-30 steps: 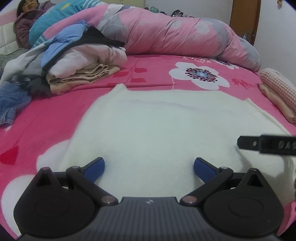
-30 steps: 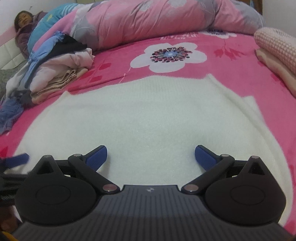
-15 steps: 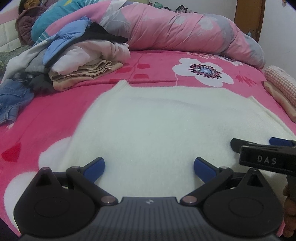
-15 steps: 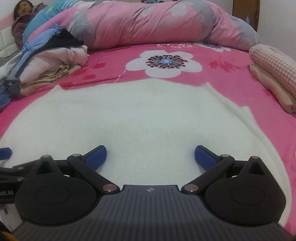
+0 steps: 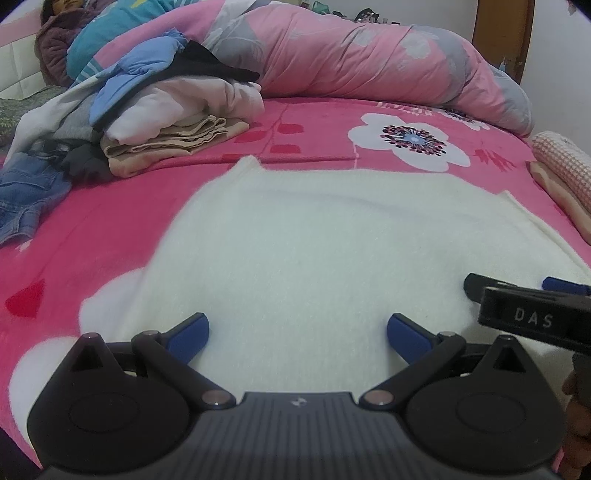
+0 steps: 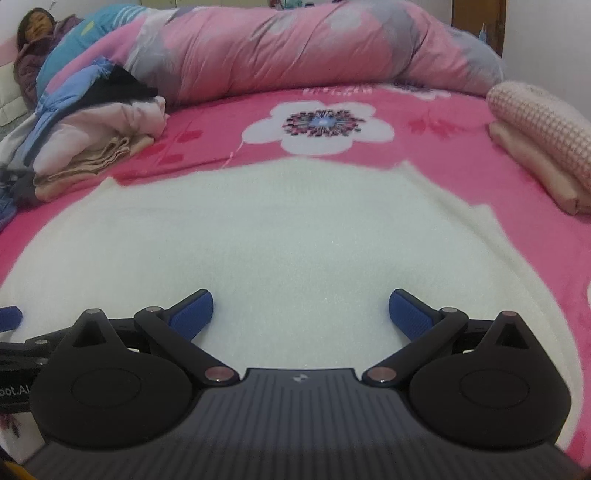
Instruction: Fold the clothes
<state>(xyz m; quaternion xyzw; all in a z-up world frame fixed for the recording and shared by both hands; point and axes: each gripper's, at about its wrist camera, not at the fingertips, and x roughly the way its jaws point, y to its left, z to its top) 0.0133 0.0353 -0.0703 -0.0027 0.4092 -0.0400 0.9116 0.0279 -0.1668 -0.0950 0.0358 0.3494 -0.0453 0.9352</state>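
Observation:
A cream-white fuzzy garment (image 5: 314, 243) lies spread flat on the pink flowered bed; it also shows in the right wrist view (image 6: 280, 229). My left gripper (image 5: 297, 332) is open and empty, low over the garment's near edge. My right gripper (image 6: 301, 312) is open and empty, also low over the near part of the garment. The right gripper's fingers show at the right edge of the left wrist view (image 5: 517, 299). The left gripper's blue fingertip (image 6: 9, 315) shows at the left edge of the right wrist view.
A pile of folded and loose clothes (image 5: 159, 122) sits at the back left, with jeans (image 5: 26, 195) beside it. A rolled pink quilt (image 5: 369, 66) lies along the back. Folded pink and peach items (image 6: 543, 140) lie at the right. A person (image 6: 33, 33) lies far left.
Both grippers have come closer together over the near edge of the garment and stayed open. The right gripper has entered further into the left wrist view.

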